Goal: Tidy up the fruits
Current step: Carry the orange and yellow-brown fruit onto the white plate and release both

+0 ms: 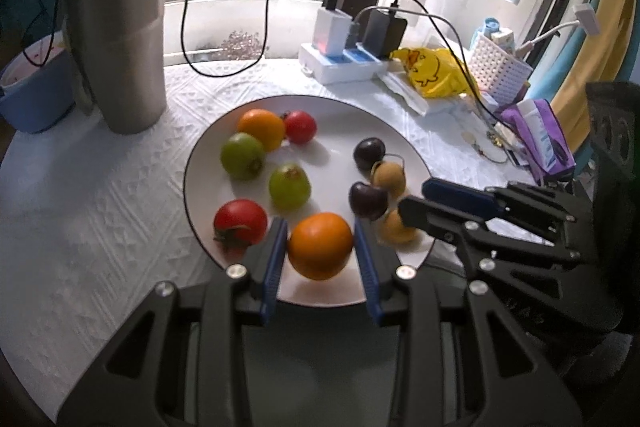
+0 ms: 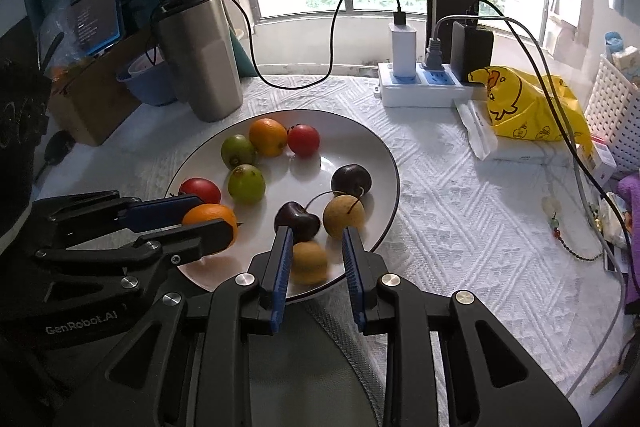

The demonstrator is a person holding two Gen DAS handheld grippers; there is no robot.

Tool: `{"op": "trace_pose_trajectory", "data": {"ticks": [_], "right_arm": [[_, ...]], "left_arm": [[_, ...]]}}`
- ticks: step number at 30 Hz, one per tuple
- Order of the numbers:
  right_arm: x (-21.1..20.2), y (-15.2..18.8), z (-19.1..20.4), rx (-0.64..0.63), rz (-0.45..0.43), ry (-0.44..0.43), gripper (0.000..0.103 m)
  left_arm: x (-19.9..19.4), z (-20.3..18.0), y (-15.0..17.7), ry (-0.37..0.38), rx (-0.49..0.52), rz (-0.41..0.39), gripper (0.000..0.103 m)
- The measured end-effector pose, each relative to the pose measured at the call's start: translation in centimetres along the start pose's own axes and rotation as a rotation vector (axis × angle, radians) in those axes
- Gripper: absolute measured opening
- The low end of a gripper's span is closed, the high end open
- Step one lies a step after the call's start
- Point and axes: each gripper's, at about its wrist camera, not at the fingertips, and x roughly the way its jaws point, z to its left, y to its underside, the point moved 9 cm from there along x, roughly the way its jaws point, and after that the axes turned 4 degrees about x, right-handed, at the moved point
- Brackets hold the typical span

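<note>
On the white plate [image 1: 208, 163], the left tool [image 1: 320, 247] has its blue pads spread around an orange [image 1: 320, 245], with small gaps either side. The right tool [image 2: 316, 255] stands wide around a blurred yellow-brown longan [image 2: 310, 263] at the plate's near rim, just beside a dark cherry [image 2: 298, 221].

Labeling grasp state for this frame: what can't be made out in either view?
- Left gripper: its fingers flank the near orange, but neither view shows contact.
- Right gripper: the yellow-brown fruit between its fingers is motion-blurred; grip unclear.
- Plate: near rim hidden by both grippers.
- Tablet, right wrist view: text too small to read.
</note>
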Motion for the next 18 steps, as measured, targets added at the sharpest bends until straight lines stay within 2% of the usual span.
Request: {"op": "trace_pose_trajectory", "data": {"ticks": [2, 4, 18], "right_arm": [[-0.3, -0.1, 0.0, 0.003, -0.005, 0.006, 0.041], [-0.9, -0.2, 0.0, 0.008, -0.017, 0.014, 0.046], [-5.9, -0.5, 1.8, -0.004, -0.093, 0.045, 0.047]], "left_arm": [[-0.3, 0.0, 0.0, -0.005, -0.003, -0.005, 0.037], [-0.8, 0.0, -0.1, -0.004, -0.002, -0.017, 0.042], [-7.2, -0.9, -0.3, -0.043, 0.027, -0.138, 0.044]]}}
